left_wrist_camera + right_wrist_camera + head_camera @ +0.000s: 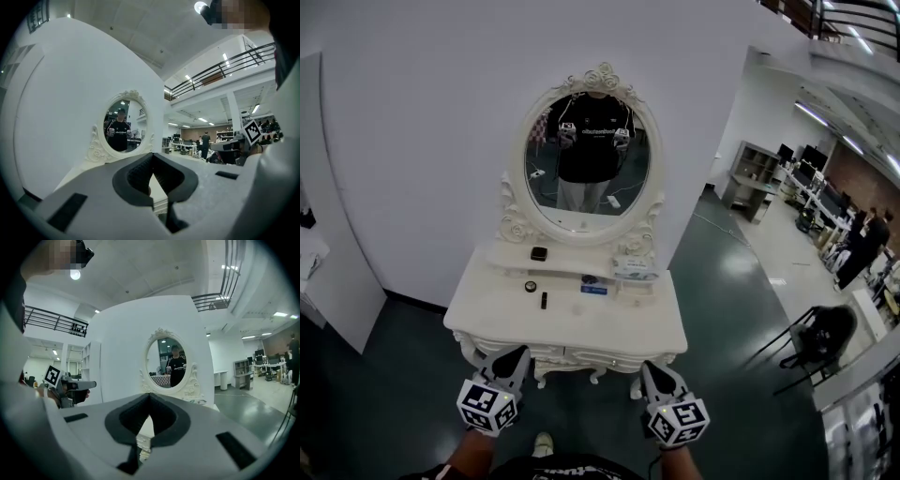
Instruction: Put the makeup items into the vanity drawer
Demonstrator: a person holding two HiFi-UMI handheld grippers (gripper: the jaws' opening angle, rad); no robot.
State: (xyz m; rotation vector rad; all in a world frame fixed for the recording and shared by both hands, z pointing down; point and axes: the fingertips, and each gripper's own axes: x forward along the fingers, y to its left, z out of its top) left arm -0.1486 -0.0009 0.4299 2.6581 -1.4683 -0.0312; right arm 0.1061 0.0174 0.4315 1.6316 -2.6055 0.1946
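A white vanity table (656, 323) with an oval mirror (591, 159) stands against the wall ahead of me. On its top lie a small round compact (531, 286), a black lipstick (544, 300) and a blue item (593, 289). A black square compact (539, 253) and a white-blue box (635, 269) sit on the raised shelf. The drawer fronts (572, 354) look closed. My left gripper (520, 352) (152, 155) is short of the table's front left edge, shut and empty. My right gripper (649, 367) (149, 395) is held short of the front right edge, jaws together, holding nothing.
A white wall (422, 122) backs the vanity, with white furniture (319, 281) at the left. To the right opens an office floor with a black chair (820, 333), desks and people (862, 244) far off. My shoe (544, 441) shows on the dark floor below.
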